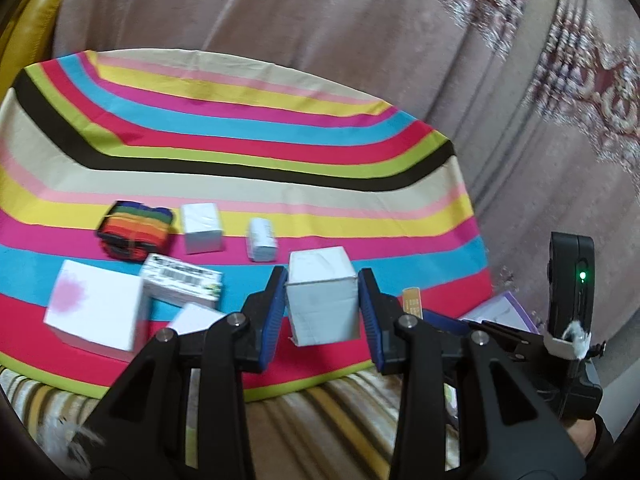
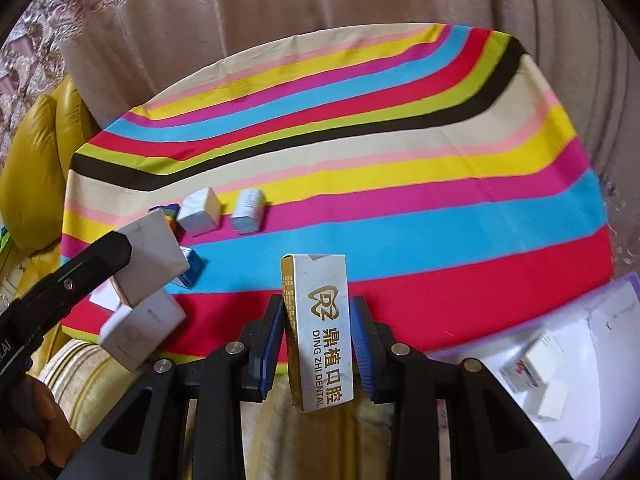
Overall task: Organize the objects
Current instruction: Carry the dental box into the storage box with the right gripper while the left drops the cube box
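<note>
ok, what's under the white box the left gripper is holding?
The white box, clamped in the left gripper, hangs over the striped cloth; red and blue stripes show around it. In the right wrist view, smaller boxes lie below it. The patch directly beneath is covered.

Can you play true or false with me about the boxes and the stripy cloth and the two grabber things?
1. The left gripper holds a plain white box between its fingers. True.
2. The right gripper is empty. False: it is shut on a white and gold dental box with printed writing.
3. The striped cloth has nothing on it. False: several small white boxes lie near its edge, such as one small white box.
4. A rainbow-coloured bundle lies beside that small white box. True.
5. The dental box is lying flat on the cloth. False: it is held upright between the fingers.
</note>
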### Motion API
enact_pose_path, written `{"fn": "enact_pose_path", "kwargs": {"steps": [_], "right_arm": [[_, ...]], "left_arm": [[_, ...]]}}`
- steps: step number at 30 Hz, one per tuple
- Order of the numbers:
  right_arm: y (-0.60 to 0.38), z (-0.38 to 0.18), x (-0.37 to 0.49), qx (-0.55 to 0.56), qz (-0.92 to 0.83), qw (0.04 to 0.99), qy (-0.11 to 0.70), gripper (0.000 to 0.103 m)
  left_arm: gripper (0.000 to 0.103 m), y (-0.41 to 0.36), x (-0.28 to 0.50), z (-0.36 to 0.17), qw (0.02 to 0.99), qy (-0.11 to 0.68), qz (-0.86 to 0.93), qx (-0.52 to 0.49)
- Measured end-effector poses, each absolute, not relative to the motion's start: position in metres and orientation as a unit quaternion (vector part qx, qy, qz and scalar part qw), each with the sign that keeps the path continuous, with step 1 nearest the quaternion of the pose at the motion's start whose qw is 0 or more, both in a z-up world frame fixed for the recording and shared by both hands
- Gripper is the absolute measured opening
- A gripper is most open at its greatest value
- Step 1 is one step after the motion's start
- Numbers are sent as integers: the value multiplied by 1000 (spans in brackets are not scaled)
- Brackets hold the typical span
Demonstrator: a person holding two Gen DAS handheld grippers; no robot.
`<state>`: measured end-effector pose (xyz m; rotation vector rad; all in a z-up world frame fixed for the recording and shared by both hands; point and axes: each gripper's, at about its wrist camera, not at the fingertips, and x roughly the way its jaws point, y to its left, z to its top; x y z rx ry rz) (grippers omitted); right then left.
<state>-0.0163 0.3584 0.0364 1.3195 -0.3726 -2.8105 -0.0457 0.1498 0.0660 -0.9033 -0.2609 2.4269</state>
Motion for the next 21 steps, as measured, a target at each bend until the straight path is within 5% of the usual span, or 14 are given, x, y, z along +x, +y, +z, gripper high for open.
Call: {"fn": "enact_pose_path", "kwargs": {"steps": [21], "right_arm": [[508,33,74,420,-875,-178,-161,35]], "left_arm": [[40,279,3,66,408,-19,837,-365]]}}
